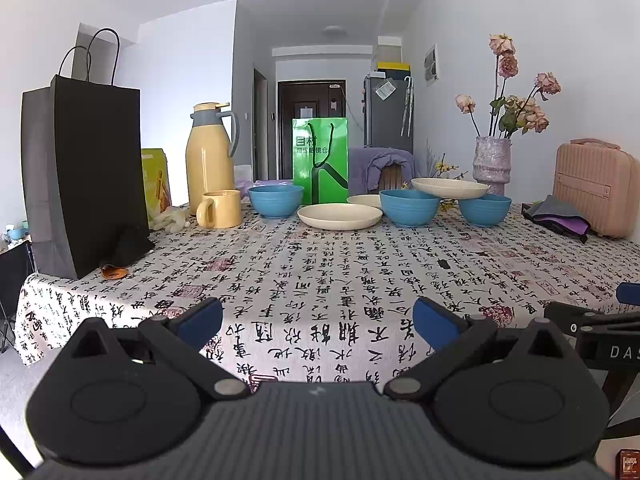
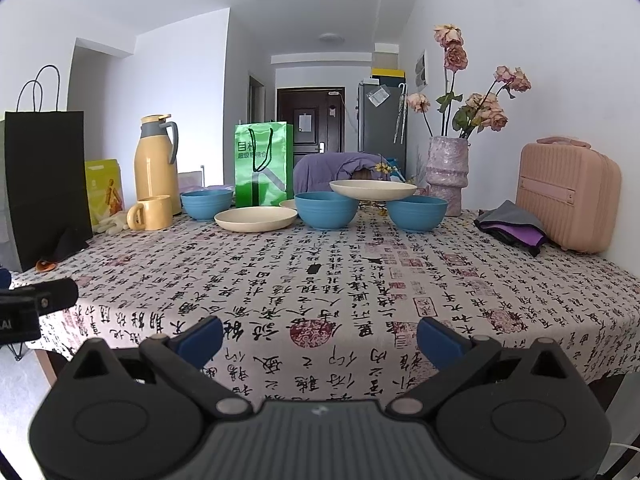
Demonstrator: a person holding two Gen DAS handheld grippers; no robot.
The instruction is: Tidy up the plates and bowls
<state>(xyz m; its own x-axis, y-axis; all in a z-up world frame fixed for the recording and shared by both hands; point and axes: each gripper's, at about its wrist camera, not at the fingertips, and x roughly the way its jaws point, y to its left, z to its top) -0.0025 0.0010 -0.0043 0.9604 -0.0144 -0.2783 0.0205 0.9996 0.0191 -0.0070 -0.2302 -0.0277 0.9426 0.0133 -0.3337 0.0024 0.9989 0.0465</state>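
Three blue bowls stand in a row at the table's far side: left [image 1: 275,200] [image 2: 206,204], middle [image 1: 409,207] [image 2: 326,210], right [image 1: 484,209] [image 2: 416,213]. One cream plate [image 1: 339,216] [image 2: 255,218] lies flat between the left and middle bowls. A second cream plate [image 1: 449,187] [image 2: 373,189] rests across the rims of the middle and right bowls. A third plate [image 1: 365,200] [image 2: 288,203] peeks out behind. My left gripper [image 1: 318,322] and my right gripper [image 2: 320,338] are both open and empty, above the table's near edge, far from the dishes.
The table wears a calligraphy-print cloth [image 1: 320,272]. At the left stand a black paper bag [image 1: 86,172], a yellow thermos [image 1: 210,156] and a yellow mug [image 1: 219,209]. A green bag [image 1: 320,160] stands at the back. At the right are a flower vase [image 1: 492,166], a pink case [image 1: 596,186] and folded cloths [image 1: 560,216].
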